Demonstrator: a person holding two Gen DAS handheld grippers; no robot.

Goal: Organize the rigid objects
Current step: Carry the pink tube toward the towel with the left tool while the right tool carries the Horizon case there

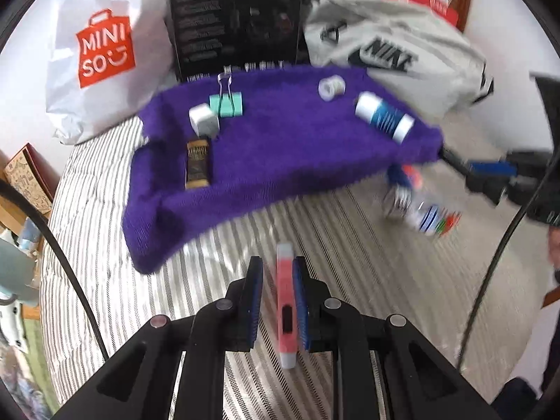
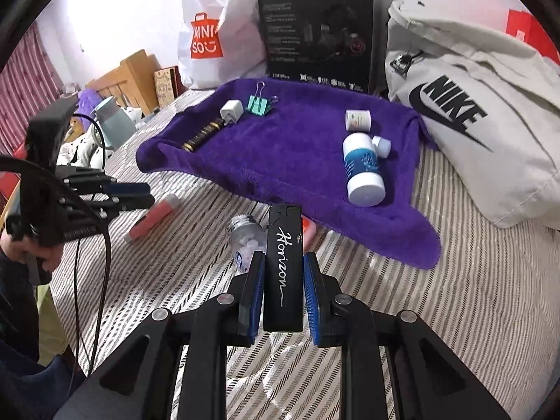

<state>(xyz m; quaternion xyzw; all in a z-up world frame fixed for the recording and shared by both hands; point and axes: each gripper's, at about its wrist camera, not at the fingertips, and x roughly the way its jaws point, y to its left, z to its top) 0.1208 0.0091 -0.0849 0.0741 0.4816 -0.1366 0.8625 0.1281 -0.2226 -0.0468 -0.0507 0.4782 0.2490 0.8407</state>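
My right gripper (image 2: pixel 284 257) is shut on a black lighter (image 2: pixel 283 273) marked "Horizon", held above the striped bed. My left gripper (image 1: pixel 277 266) is open, low over the bed. A pink utility knife (image 1: pixel 285 301) stands between its fingers, against the right pad and with a gap to the left one. On the purple towel (image 2: pixel 297 161) lie a white charger plug (image 2: pixel 231 110), a teal binder clip (image 2: pixel 259 105), a black-and-gold tube (image 2: pixel 203 134), a small white jar (image 2: pixel 357 120), a loose white cap (image 2: pixel 382 146) and a blue-and-white bottle (image 2: pixel 362 171).
A clear bottle of tablets (image 2: pixel 245 238) and a partly hidden orange item (image 2: pixel 308 227) lie on the bed near the towel's front edge. Behind the towel stand a white Miniso bag (image 2: pixel 213 35), a black box (image 2: pixel 315 31) and a grey Nike bag (image 2: pixel 472 115). A hand (image 2: pixel 31 248) holds the left gripper.
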